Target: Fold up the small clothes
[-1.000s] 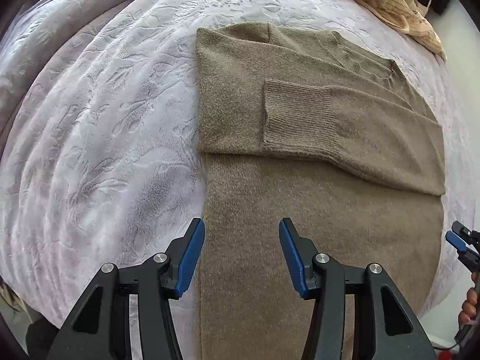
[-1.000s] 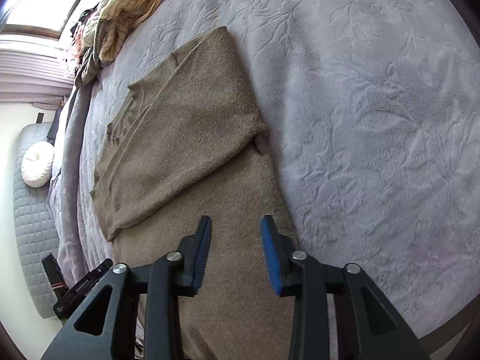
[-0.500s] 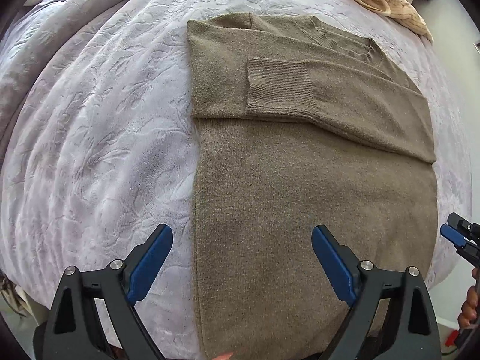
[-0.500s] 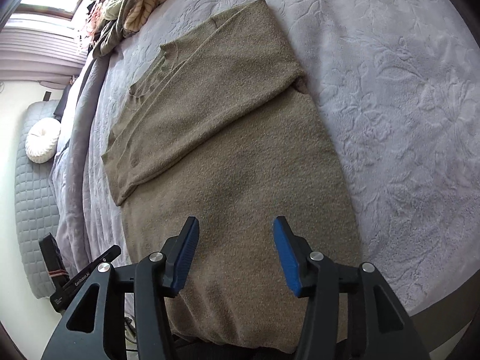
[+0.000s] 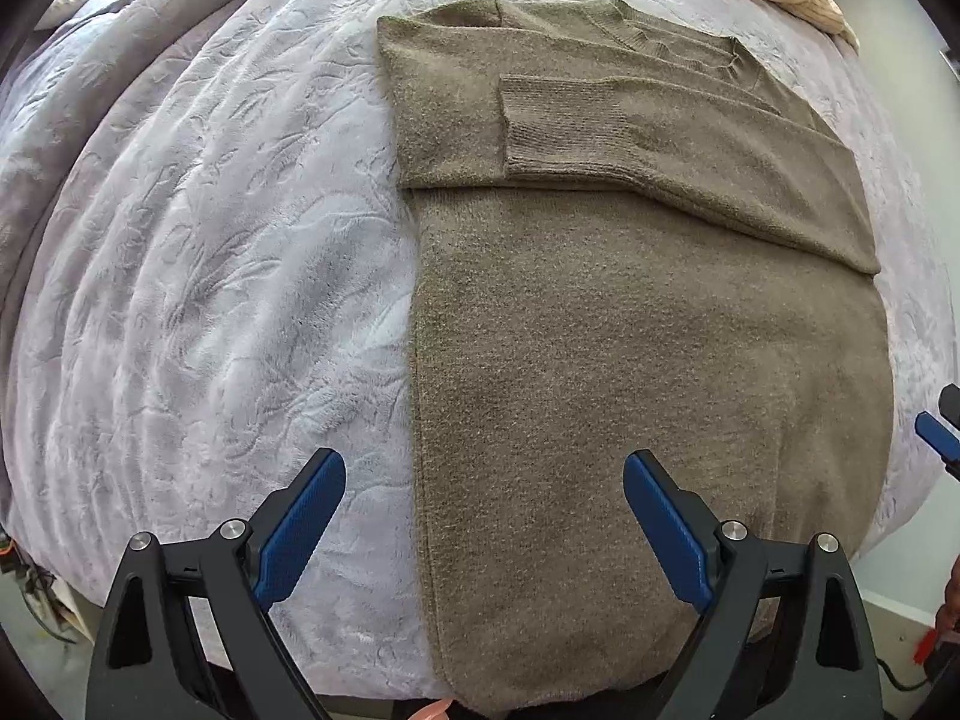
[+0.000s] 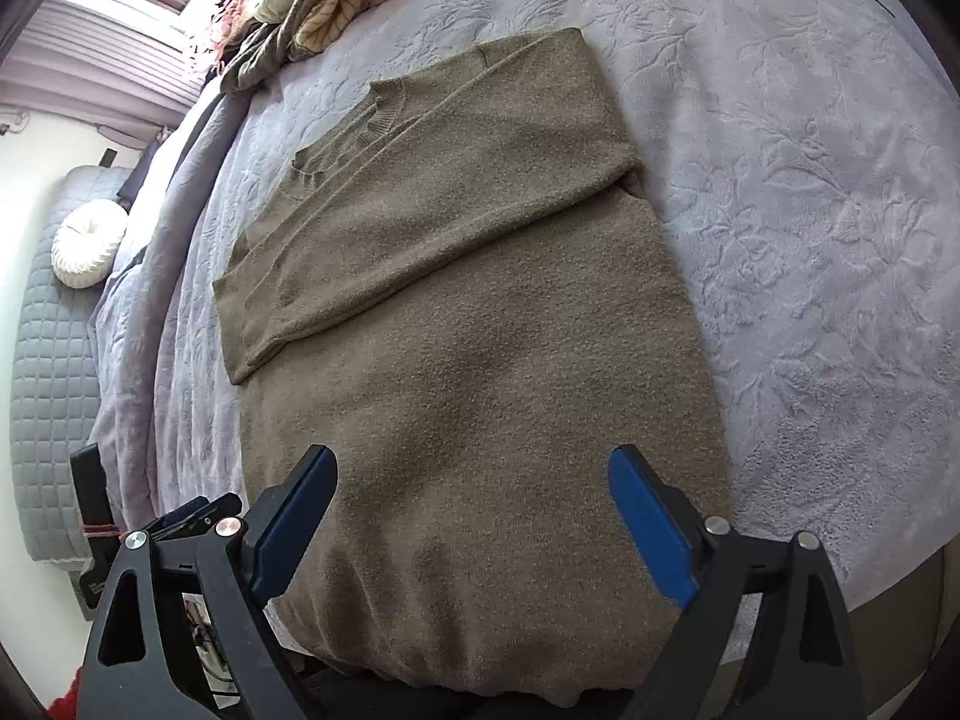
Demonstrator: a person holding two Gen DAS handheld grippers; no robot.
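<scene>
Olive-brown fuzzy knit sweater lies flat on the bed's pale embossed plush blanket, sleeves folded across the chest, ribbed cuff showing. Left gripper and right gripper hover over the near hem, jaws just opened wide, holding nothing.

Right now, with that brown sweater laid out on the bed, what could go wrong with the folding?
Both grippers, left and right, hang open above the sweater, gripping nothing.

1. The folded-in sleeve lies loose on top; lifting the hem to fold upward could let it slide out.

2. The hem seems to droop over the bed's edge, so a pinch there may catch only one layer.

3. The plush bedspread could get pinched along with the knit.
</scene>
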